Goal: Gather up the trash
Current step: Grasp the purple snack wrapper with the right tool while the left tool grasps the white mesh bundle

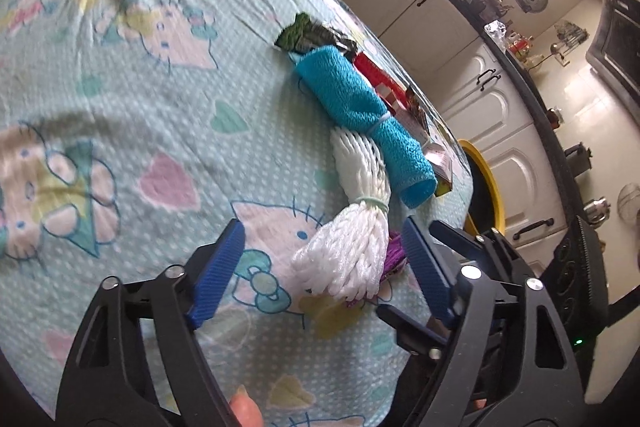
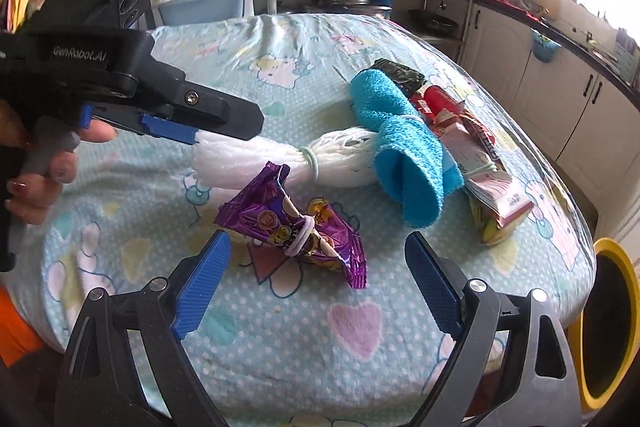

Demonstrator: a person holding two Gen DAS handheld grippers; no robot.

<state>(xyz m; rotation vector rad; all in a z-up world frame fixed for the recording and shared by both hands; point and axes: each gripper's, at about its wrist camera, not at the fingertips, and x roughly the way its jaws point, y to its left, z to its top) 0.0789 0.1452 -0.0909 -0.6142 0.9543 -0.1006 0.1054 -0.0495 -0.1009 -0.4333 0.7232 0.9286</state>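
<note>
Your left hand-held gripper [image 1: 322, 259] gapes wide around the white foam net bundle [image 1: 352, 247] on the counter [image 1: 120, 87], gripping nothing; centre on its banded waist, then squeeze; your right hand-held gripper [image 2: 318, 279], equally wide and empty, straddles the purple wrapper [image 2: 296, 227]; the yellow-rimmed bin [image 2: 616, 327] waits beside the edge.

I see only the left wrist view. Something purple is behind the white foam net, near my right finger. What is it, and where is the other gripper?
Observer: It is a purple snack wrapper, crumpled and tied with a pale band, lying on the tablecloth beside the white foam net.
Operator: Is the right gripper on it?
Observer: No. The right gripper is open, and the wrapper lies between its fingers, not yet gripped.
Operator: And my left gripper?
Observer: The left gripper is open, and the right view shows one finger over the net's frayed end.
</note>
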